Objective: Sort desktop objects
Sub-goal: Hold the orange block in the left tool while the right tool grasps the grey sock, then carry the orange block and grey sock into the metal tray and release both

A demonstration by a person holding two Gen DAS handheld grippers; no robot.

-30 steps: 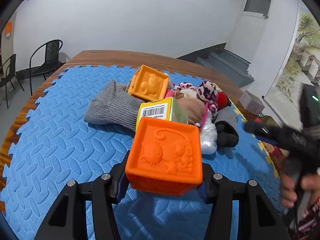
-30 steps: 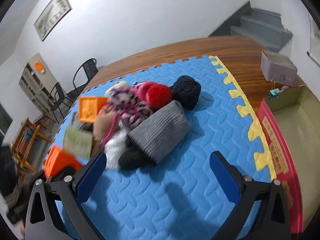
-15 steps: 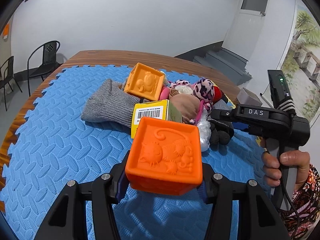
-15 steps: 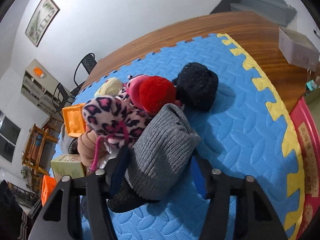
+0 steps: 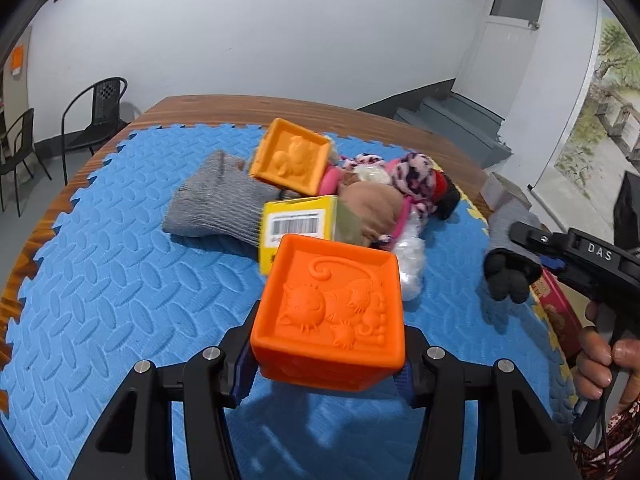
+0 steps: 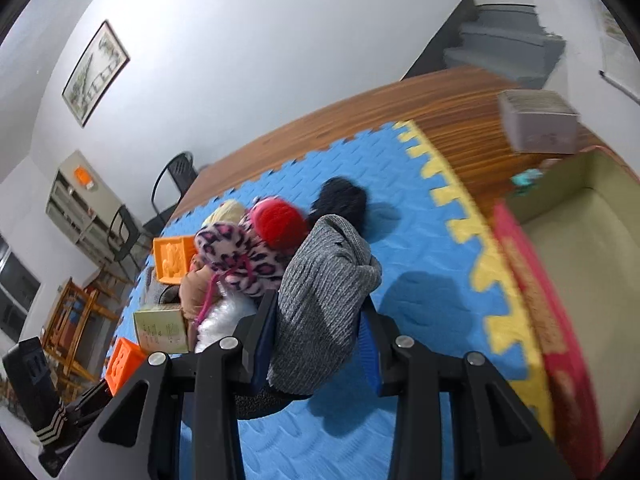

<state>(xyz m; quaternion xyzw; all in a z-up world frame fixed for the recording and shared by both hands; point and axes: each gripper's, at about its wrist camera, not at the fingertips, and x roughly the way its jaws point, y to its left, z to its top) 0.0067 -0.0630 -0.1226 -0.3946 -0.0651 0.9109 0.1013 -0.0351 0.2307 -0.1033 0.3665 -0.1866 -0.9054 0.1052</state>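
My left gripper is shut on an orange cat-embossed cube and holds it above the blue foam mat. My right gripper is shut on a grey knitted glove with black fingers, lifted off the mat; it shows in the left wrist view at the right. The pile on the mat holds a second orange cube, a yellow barcoded box, another grey glove, a pink leopard plush, a red pompom and a black ball.
A red-sided cardboard box stands open just off the mat's yellow right edge. A small grey box sits on the wooden table behind it. Chairs stand beyond the far left edge.
My right gripper closed on the grey glove and lifted it away from the pile toward the right. My left gripper keeps hold of the orange cube, nearly still.
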